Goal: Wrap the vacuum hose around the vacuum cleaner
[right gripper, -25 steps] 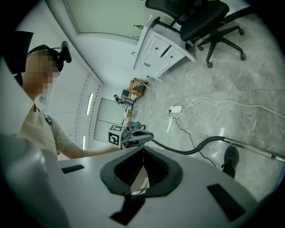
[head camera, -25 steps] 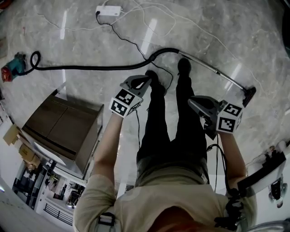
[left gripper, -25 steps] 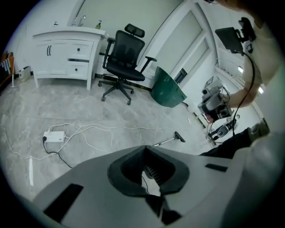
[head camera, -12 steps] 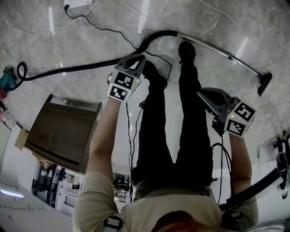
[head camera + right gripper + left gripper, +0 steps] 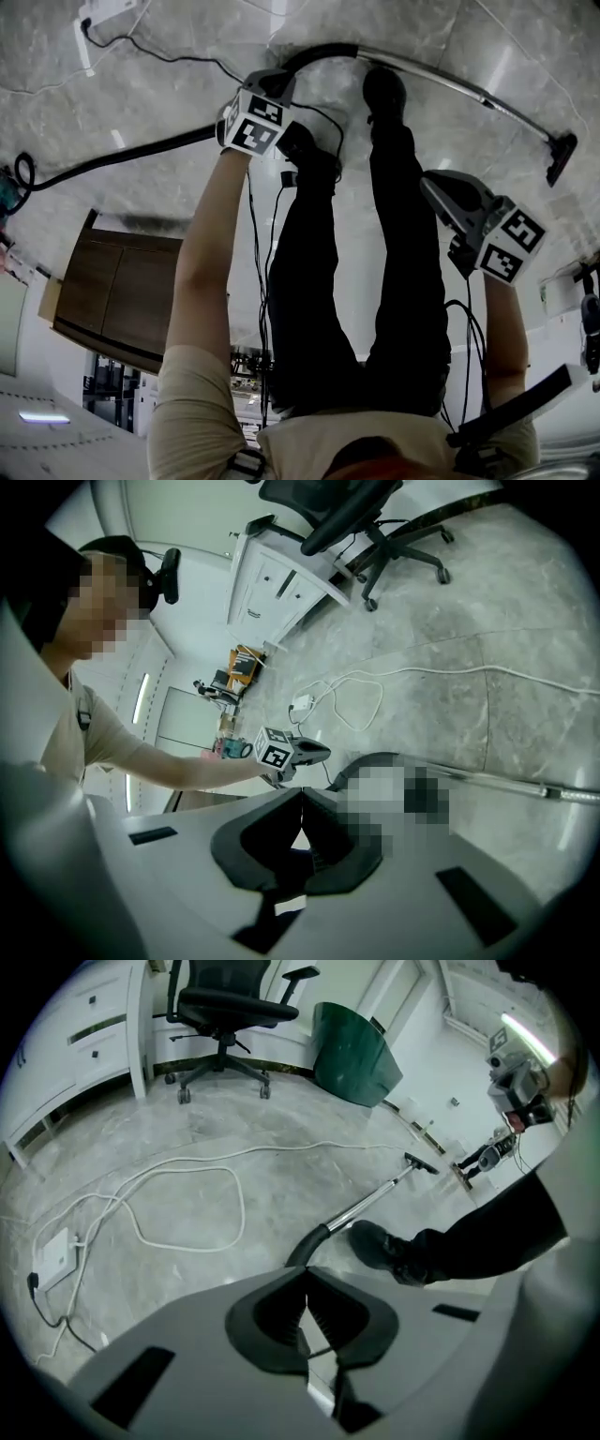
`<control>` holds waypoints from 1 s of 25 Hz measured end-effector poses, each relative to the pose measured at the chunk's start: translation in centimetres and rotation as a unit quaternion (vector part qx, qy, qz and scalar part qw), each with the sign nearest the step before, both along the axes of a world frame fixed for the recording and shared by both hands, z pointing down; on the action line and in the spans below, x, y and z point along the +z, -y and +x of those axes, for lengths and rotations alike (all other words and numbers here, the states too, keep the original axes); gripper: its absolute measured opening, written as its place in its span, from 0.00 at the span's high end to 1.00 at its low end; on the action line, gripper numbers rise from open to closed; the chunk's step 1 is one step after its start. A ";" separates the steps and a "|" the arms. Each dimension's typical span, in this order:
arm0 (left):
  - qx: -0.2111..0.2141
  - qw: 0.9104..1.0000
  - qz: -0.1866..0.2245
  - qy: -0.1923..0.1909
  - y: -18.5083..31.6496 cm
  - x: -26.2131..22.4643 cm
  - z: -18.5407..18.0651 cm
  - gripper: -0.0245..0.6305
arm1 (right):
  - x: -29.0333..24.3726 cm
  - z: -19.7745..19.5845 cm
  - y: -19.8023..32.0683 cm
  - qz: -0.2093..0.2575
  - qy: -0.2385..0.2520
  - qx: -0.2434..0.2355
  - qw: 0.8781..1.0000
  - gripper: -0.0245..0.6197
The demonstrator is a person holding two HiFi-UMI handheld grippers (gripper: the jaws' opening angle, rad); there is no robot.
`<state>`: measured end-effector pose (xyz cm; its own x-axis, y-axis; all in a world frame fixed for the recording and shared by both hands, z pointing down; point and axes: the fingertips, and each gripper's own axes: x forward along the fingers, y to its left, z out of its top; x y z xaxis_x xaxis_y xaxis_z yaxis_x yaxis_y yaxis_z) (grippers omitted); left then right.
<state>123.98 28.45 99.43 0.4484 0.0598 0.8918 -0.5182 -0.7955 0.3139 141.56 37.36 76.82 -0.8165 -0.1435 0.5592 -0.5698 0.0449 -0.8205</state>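
Note:
The black vacuum hose (image 5: 131, 153) lies on the marble floor. It runs from the teal vacuum cleaner (image 5: 6, 195) at the left edge, bends at the person's feet and joins the metal wand (image 5: 450, 84) with its nozzle (image 5: 561, 155). My left gripper (image 5: 277, 79) is shut and empty, low over the hose bend (image 5: 305, 1246); its jaws (image 5: 307, 1302) meet with nothing between them. My right gripper (image 5: 427, 180) hangs to the right of the person's legs, apart from the wand, also shut and empty (image 5: 300, 832). From the right gripper view the left gripper (image 5: 286, 752) shows beside the bend.
A brown wooden cabinet (image 5: 122, 291) stands to the left of the person. A white power strip (image 5: 103, 14) and loose white cable (image 5: 187, 1204) lie beyond the hose. An office chair (image 5: 230, 1016) and white drawers (image 5: 281, 583) stand further off. Black cables hang by the legs.
Both grippers have sunk toward the floor. The left one travelled forward to the hose bend; the right one dropped beside the right leg. Both stayed shut.

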 end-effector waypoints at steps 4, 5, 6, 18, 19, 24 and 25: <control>0.047 0.999 -0.008 0.009 -1.2 4.0 1.1 0.92 | 1.0 0.3 0.9 0.045 -0.016 -0.006 0.999 0.96; 0.058 0.998 -0.011 0.016 -1.5 5.1 1.2 0.81 | 1.3 0.3 0.9 0.048 -0.018 -0.008 0.999 0.96; 0.070 0.997 -0.017 0.025 -1.8 6.3 1.3 0.69 | 1.7 0.3 0.8 0.048 -0.020 -0.010 0.999 0.96; 0.204 0.973 0.019 0.109 -1.1 15.7 3.5 0.51 | 5.8 3.2 0.3 -0.005 -0.038 0.038 0.999 0.96; 0.206 0.972 0.025 0.111 -0.9 15.9 3.5 0.51 | 6.2 3.4 0.3 -0.011 -0.038 0.045 0.998 0.96; 0.209 0.972 0.030 0.106 -0.8 16.0 3.5 0.54 | 8.3 4.6 0.6 -0.045 -0.032 0.110 0.992 0.96; 0.206 0.973 0.019 0.107 -0.7 15.9 3.5 0.65 | 8.6 4.9 0.6 -0.054 -0.030 0.126 0.990 0.96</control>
<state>127.49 29.12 115.32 0.1968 0.1590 0.9675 -0.2040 -0.9585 0.1990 146.46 36.75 85.45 -0.7268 -0.2755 0.6291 -0.5998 -0.1916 -0.7769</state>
